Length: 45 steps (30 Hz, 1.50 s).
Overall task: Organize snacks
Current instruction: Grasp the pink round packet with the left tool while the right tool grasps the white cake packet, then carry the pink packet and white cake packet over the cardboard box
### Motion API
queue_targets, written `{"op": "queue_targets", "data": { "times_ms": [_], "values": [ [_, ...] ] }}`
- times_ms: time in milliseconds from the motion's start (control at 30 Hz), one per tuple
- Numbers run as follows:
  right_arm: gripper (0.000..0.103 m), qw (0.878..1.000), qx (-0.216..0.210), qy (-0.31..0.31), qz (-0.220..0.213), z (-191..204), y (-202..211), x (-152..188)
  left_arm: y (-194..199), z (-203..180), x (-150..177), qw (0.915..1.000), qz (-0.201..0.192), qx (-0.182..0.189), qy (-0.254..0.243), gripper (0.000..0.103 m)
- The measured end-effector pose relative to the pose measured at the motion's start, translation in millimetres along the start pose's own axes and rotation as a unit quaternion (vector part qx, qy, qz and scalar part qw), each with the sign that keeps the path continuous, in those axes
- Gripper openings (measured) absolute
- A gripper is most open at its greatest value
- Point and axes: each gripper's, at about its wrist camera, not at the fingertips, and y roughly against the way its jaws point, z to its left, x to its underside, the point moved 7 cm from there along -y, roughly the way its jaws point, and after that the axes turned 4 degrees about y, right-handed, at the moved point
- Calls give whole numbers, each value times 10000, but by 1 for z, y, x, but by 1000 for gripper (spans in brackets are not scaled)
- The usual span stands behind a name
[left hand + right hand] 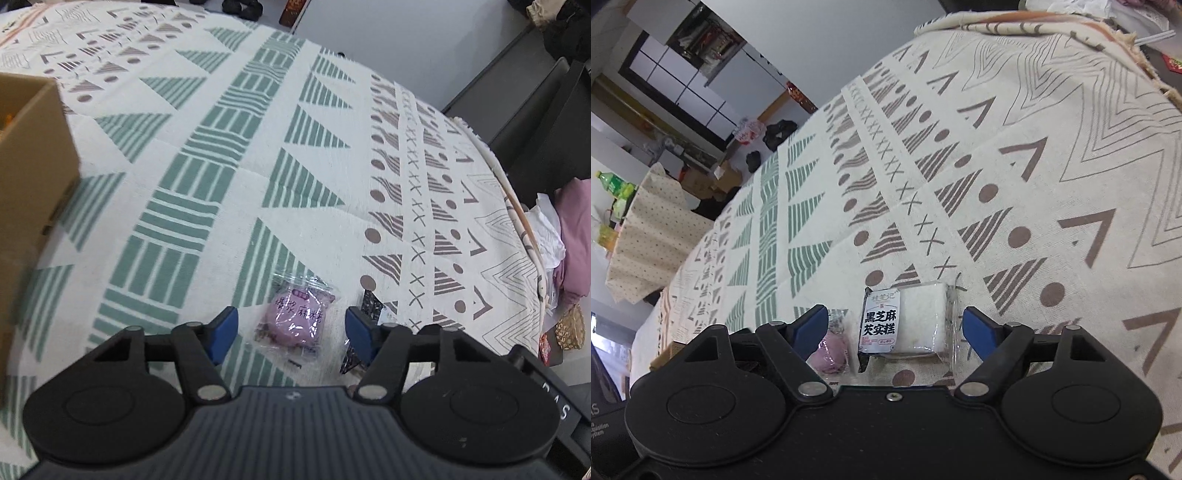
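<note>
A pink round snack in clear wrap lies on the patterned tablecloth. My left gripper stands over it, one blue pad on each side, with gaps between pads and wrap. Beside the right pad peeks a black-edged packet. In the right wrist view that packet is a white cake in a black-and-white labelled wrapper, lying between the blue pads of my right gripper, which stand clear of it. The pink snack shows by the left pad.
A brown cardboard box stands at the left of the table. The table's right edge drops to a floor with pink cloth and bags. A second cloth-covered table and shelves lie beyond.
</note>
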Motion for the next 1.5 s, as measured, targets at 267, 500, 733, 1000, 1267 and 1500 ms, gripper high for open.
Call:
{"op": "queue_targets", "data": {
  "times_ms": [267, 500, 733, 1000, 1267, 1500],
  "values": [
    [78, 9998, 3, -20, 210, -2, -21, 2, -21, -4, -2, 9999, 132, -51, -58, 40],
    [79, 9996, 82, 122, 229, 0, -32, 3, -21, 2, -7, 9998, 107, -152, -26, 30],
    [85, 9932, 495, 1031, 238, 19, -40, 13, -5, 22, -11, 9991, -26, -411, 103, 30],
    [59, 9848, 676, 1596, 119, 25, -37, 16, 26, 44, -10, 9983, -144, -516, 236, 30],
    [54, 9883, 184, 1512, -79, 48, -12, 14, 69, 57, -16, 9969, -491, -558, 261, 30],
    [54, 9864, -337, 1577, -299, 79, 15, 14, 105, 68, -19, 9945, -811, -600, 295, 30]
  ]
}}
